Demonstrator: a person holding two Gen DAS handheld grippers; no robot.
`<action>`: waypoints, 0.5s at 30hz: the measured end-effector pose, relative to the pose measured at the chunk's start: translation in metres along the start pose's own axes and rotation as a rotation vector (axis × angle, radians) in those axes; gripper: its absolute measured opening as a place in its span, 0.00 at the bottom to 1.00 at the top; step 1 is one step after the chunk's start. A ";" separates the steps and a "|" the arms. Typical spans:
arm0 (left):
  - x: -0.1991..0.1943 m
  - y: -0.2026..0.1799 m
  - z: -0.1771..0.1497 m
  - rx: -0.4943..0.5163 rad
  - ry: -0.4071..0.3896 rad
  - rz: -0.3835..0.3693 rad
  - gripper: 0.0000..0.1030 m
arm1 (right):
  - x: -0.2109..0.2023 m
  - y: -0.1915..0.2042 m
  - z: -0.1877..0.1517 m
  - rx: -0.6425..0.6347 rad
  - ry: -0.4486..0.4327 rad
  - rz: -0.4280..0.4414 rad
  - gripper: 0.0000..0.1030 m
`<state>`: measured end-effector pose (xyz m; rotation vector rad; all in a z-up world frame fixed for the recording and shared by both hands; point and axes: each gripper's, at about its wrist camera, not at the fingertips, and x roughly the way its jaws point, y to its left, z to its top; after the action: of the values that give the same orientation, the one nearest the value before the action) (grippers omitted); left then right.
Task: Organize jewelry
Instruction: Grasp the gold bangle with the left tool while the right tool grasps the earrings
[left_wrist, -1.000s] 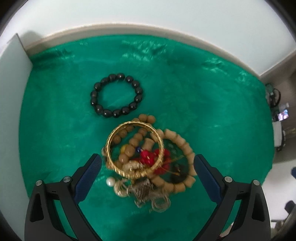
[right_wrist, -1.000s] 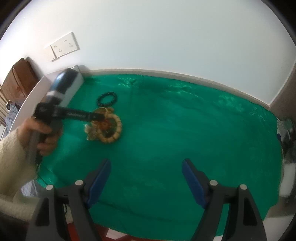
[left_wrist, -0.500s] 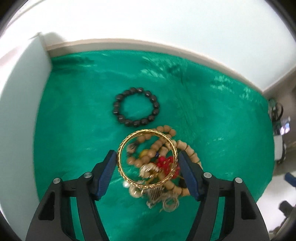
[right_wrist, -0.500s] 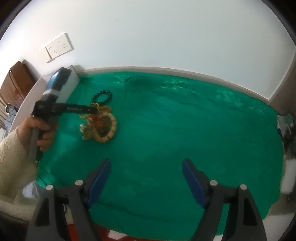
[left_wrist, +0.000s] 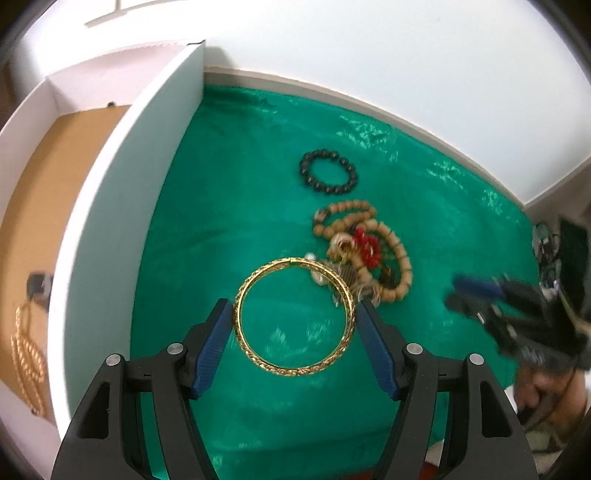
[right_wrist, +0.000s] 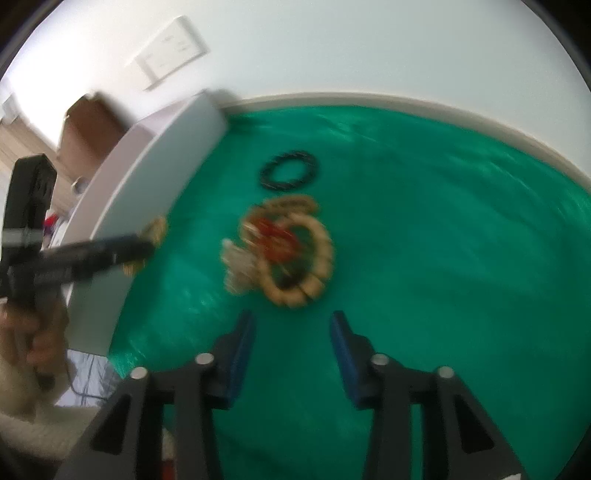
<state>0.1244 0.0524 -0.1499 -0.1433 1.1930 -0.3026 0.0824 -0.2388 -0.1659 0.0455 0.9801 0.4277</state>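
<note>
In the left wrist view the left gripper (left_wrist: 293, 325) has its blue-padded fingers (left_wrist: 210, 350) clamped on either side of an engraved gold bangle (left_wrist: 293, 317), which hangs above the green satin cloth (left_wrist: 229, 206) covering the tabletop. Only this view looks down into the white open box (left_wrist: 110, 177) at the left, where a gold chain (left_wrist: 27, 354) lies on its brown floor. Beyond the bangle sits the tangled heap of tan wooden beads, red beads and gold trinkets (left_wrist: 364, 251), and farther back, apart from it, the black bead bracelet (left_wrist: 328, 176). The right gripper (left_wrist: 476, 291) shows at the right edge, blurred. The right wrist view is smeared by motion: the right gripper's (right_wrist: 291, 347) fingers (right_wrist: 240, 350) stand apart over bare cloth just short of the heap (right_wrist: 286, 251), having just been closing with nothing between them. From this side the left gripper (right_wrist: 147, 243) reaches over the box wall (right_wrist: 155, 177) with the bangle (right_wrist: 153, 236) at its tip, and a hand (right_wrist: 33, 332) in a cream sleeve holds its handle. The black bracelet (right_wrist: 290, 174) lies beyond the heap.
</note>
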 end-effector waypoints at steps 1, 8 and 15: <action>-0.001 0.001 -0.003 -0.006 0.001 -0.002 0.68 | 0.006 0.003 0.006 -0.017 0.002 0.011 0.38; -0.009 0.006 -0.017 -0.023 -0.004 0.003 0.68 | 0.031 -0.003 0.015 -0.021 0.067 -0.052 0.37; -0.011 0.012 -0.024 -0.034 0.007 0.006 0.68 | 0.028 -0.008 0.025 0.011 0.047 -0.029 0.37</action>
<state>0.1001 0.0684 -0.1517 -0.1684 1.2056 -0.2779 0.1190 -0.2318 -0.1763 0.0310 1.0283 0.3987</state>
